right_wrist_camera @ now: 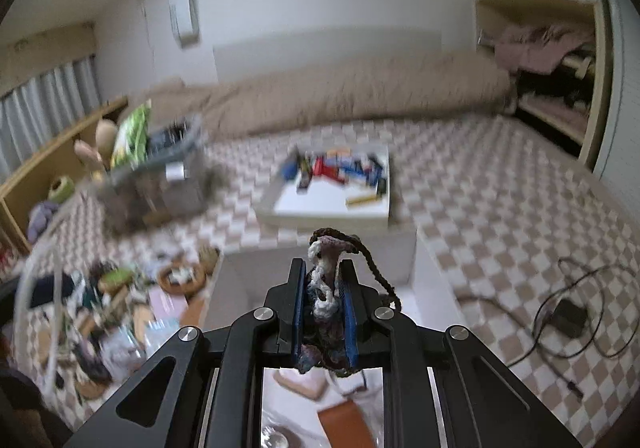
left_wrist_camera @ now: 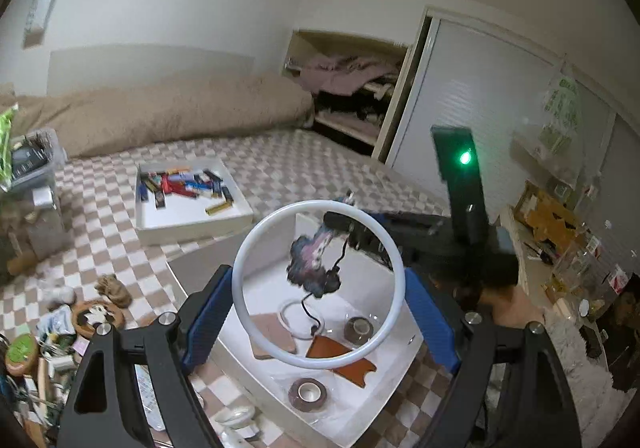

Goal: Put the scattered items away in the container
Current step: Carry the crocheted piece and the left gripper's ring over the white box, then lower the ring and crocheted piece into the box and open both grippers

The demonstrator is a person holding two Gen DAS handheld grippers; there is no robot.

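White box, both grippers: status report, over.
Left gripper holds white ring over white box. Right gripper shut on crochet pouch, above box. Nothing blocking.

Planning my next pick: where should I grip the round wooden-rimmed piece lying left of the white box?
Probably its wooden rim, from straight above, with one finger inside and one outside. The wooden-rimmed piece lies flat with clutter crowding its sides, so a side approach looks blocked.

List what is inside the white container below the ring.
Inside the white container: two tape rolls, an orange leather piece, a tan pad and a small white ring. The large white ring and dangling crochet pouch hide some floor.
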